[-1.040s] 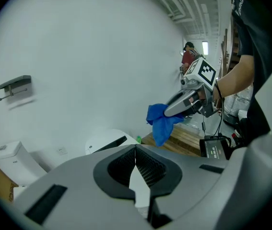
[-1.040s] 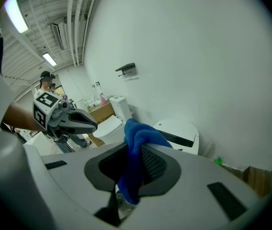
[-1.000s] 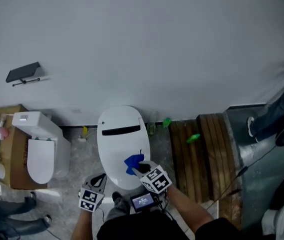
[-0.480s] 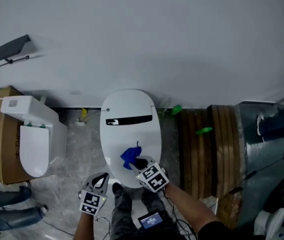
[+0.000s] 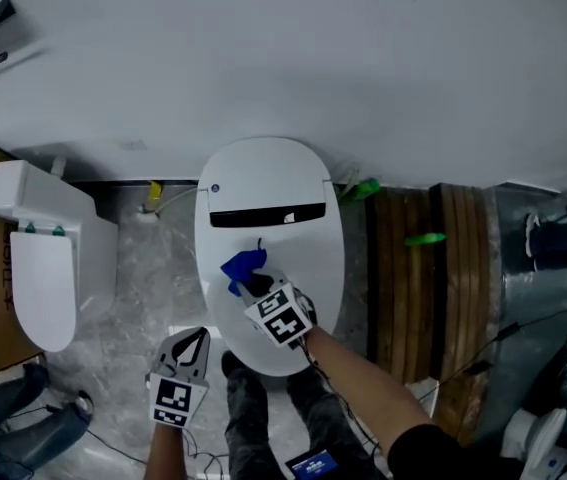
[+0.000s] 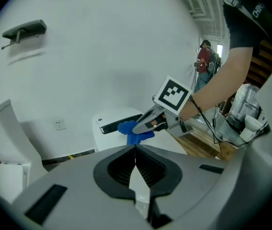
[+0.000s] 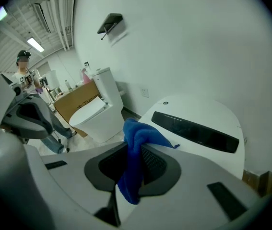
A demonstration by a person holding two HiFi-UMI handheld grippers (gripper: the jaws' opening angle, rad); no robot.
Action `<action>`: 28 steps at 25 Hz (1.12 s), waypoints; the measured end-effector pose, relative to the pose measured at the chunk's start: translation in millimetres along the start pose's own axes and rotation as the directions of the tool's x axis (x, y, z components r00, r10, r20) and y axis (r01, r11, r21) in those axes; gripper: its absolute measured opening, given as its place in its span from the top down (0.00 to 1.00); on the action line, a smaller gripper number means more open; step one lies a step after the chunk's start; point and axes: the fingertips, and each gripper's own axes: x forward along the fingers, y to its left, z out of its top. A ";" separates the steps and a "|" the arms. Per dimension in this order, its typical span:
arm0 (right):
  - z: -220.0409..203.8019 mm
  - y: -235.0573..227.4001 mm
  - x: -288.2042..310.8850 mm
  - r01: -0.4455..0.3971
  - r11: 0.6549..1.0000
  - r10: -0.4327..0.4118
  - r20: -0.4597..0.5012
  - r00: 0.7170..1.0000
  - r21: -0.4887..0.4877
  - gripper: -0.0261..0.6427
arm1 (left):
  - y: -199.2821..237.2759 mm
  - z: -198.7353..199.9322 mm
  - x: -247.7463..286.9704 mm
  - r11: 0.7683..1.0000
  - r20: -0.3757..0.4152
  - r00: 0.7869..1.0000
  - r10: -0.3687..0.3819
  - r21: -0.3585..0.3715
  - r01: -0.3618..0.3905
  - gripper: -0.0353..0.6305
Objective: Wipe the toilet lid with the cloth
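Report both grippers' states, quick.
Left gripper: shut, nothing between its jaws.
Right gripper: shut on the blue cloth.

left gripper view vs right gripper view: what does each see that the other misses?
Left only: the right gripper from outside, shut on the cloth, plus the arm and planks. Right only: the left gripper, a cardboard box. Both: the lid, cloth, second toilet, wall shelf.
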 end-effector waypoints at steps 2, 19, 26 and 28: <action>6.0 -12.0 28.6 0.025 1.000 -0.025 -0.004 1.000 -0.015 0.86 | 8.5 -6.8 9.4 1.000 0.008 1.000 0.002 -0.001 -0.002 0.93; 30.3 -39.9 135.4 0.108 0.993 -0.110 -0.041 0.993 -0.042 0.86 | 26.3 -54.6 29.4 0.999 0.015 1.000 -0.003 -0.039 0.004 0.93; 33.9 -30.6 140.8 0.088 0.990 -0.092 -0.034 0.995 -0.107 0.86 | 18.4 -62.4 37.8 0.999 0.036 0.999 -0.006 -0.038 0.008 0.93; 32.2 -24.6 141.6 0.061 0.991 -0.065 -0.031 0.997 -0.122 0.86 | 14.2 -63.7 41.0 1.000 0.039 0.999 -0.009 -0.019 0.010 0.93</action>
